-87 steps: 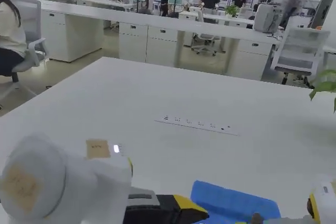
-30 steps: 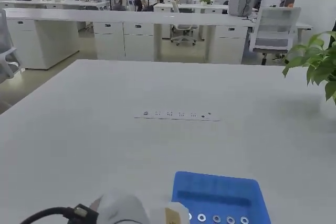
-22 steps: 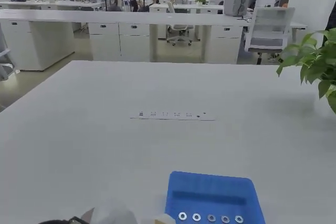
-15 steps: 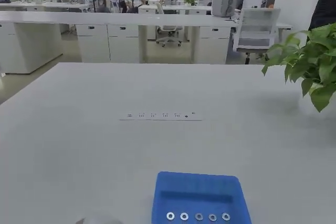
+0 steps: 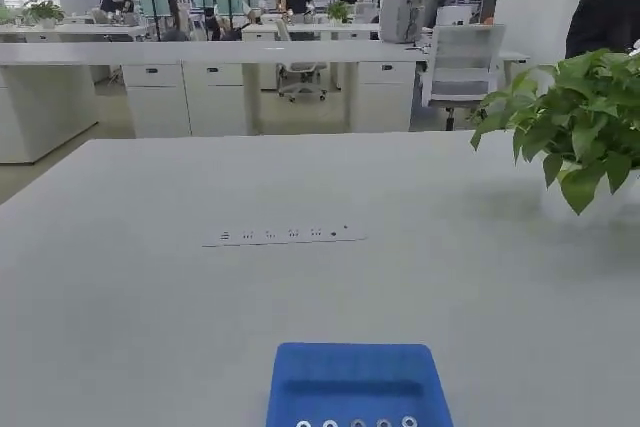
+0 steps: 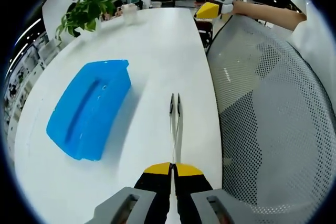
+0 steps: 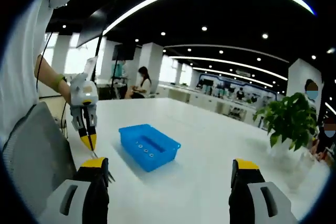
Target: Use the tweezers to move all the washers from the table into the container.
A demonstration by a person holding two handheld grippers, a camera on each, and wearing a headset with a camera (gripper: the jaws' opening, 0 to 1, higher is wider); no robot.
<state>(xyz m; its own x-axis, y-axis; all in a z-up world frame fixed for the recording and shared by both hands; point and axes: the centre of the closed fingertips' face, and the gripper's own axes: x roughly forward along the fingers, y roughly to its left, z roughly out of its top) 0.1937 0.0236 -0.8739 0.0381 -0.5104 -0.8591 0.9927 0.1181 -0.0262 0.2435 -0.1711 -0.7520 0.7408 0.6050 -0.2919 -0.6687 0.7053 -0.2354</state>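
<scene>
A blue container (image 5: 352, 379) sits on the white table near its front edge, with several washers (image 5: 356, 424) in a row inside. My left gripper (image 6: 172, 169) is shut on thin metal tweezers (image 6: 175, 121), which point along the table's edge to the right of the container (image 6: 89, 106). My right gripper (image 7: 170, 164) stands open and empty, raised well back from the container (image 7: 149, 147); the washers (image 7: 144, 149) lie on its floor. The left gripper (image 7: 86, 129) hangs tips down to the left of the container, in a person's hand.
A potted plant (image 5: 575, 122) stands at the table's far right. A flush socket strip (image 5: 285, 235) lies mid-table. A mesh chair back (image 6: 273, 129) is close on the right of the left gripper. White desks and people fill the room behind.
The head camera has swung to the right, bringing the plant further in. The gripper low at the left of the head view one second ago has slid off the bottom edge.
</scene>
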